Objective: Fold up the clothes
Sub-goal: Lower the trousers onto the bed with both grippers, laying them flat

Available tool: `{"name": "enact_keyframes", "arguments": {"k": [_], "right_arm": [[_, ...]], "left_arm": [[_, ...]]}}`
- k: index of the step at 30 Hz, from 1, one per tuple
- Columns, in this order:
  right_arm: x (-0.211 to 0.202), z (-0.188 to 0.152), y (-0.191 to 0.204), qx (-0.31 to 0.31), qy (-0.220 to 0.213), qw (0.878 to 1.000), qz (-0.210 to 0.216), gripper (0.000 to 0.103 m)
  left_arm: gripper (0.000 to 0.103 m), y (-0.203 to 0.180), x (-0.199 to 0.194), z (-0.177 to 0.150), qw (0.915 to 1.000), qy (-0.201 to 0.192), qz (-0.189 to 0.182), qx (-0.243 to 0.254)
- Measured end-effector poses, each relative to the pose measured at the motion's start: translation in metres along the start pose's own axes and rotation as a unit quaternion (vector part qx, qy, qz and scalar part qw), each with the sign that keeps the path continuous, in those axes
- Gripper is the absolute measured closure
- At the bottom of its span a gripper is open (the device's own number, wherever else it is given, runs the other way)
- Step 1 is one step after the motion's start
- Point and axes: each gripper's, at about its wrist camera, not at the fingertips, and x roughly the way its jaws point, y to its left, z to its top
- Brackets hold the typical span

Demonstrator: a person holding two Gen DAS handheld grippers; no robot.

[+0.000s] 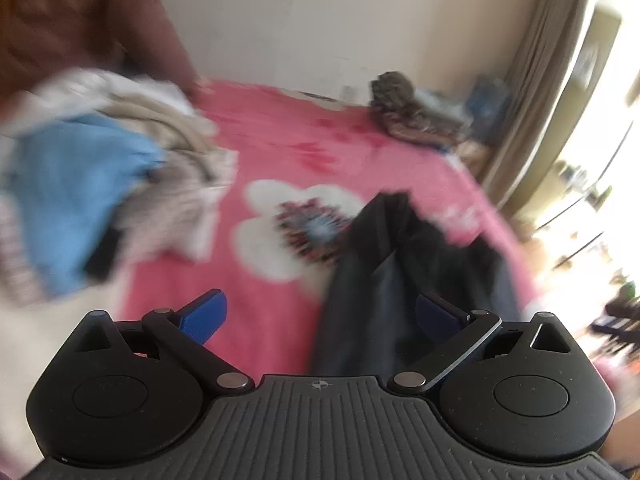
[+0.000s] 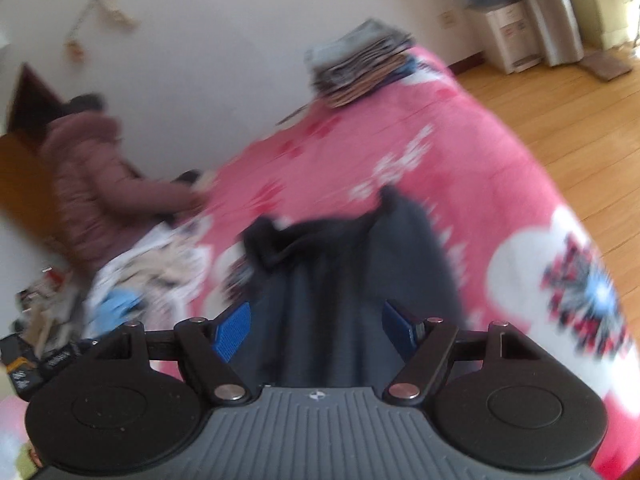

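Both tools, left tool [image 1: 320, 314] and right tool [image 2: 316, 326], stand open and empty above the dark garment [image 2: 344, 264], which lies rumpled on the pink bed [image 2: 460, 152]. Next, I judge, smooth it flat before folding; beyond it the unsorted clothes pile [image 1: 100, 176] waits, with the folded stack [image 2: 360, 64] farthest off.

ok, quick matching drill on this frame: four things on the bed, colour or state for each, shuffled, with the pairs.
Things:
1. dark garment
2. pile of unfolded clothes
3. stack of folded clothes
4. bedspread

Colour or state:
A. pink with white flower prints
B. neatly stacked at the far end of the bed
C. loose heap, light blue and beige pieces
D. crumpled, lying in front of both grippers, held by neither

Pairs: 1-D, 2-C, 3-B, 4-A

The left gripper and the right gripper are both open with nothing between the pads.
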Motion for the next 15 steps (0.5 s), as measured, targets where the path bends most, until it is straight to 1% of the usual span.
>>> {"name": "enact_keyframes", "arguments": {"k": [1,4,5,6,8,9,11,12,13,15], "right_arm": [[-0.004,-0.011,0.006,-0.003,0.007,1.0,0.01,0.028],[-0.002,-0.045,0.022,-0.008,0.033,0.999,0.039,0.028],[0.002,-0.056,0.027,-0.006,0.044,0.998,0.053,0.029],[0.006,-0.067,0.033,-0.005,0.059,0.996,0.065,0.032],[0.017,-0.083,0.045,-0.007,0.08,0.993,0.082,0.033],[0.023,-0.091,0.051,-0.009,0.09,0.992,0.09,0.035],[0.033,-0.103,0.06,-0.006,0.108,0.989,0.102,0.038],[0.037,-0.106,0.062,-0.003,0.114,0.988,0.104,0.038],[0.041,-0.109,0.065,0.0,0.12,0.987,0.106,0.038],[0.043,-0.112,0.068,0.0,0.124,0.986,0.109,0.038]], "left_arm": [[0.001,-0.004,-0.012,-0.014,0.9998,0.0,0.014,0.014],[0.002,-0.019,-0.038,-0.059,0.9984,0.015,0.019,0.051],[0.002,-0.026,-0.043,-0.073,0.9979,0.017,0.017,0.06],[0.001,-0.032,-0.047,-0.088,0.9975,0.021,0.009,0.067],[0.002,-0.042,-0.047,-0.114,0.9969,0.036,-0.009,0.069],[0.005,-0.045,-0.043,-0.127,0.9965,0.047,-0.015,0.068],[0.017,-0.052,-0.031,-0.144,0.9953,0.065,-0.005,0.072],[0.034,-0.055,-0.025,-0.152,0.9947,0.071,0.004,0.075],[0.046,-0.055,-0.02,-0.158,0.9937,0.078,0.016,0.079],[0.048,-0.056,-0.01,-0.166,0.9916,0.09,0.038,0.085]]}}
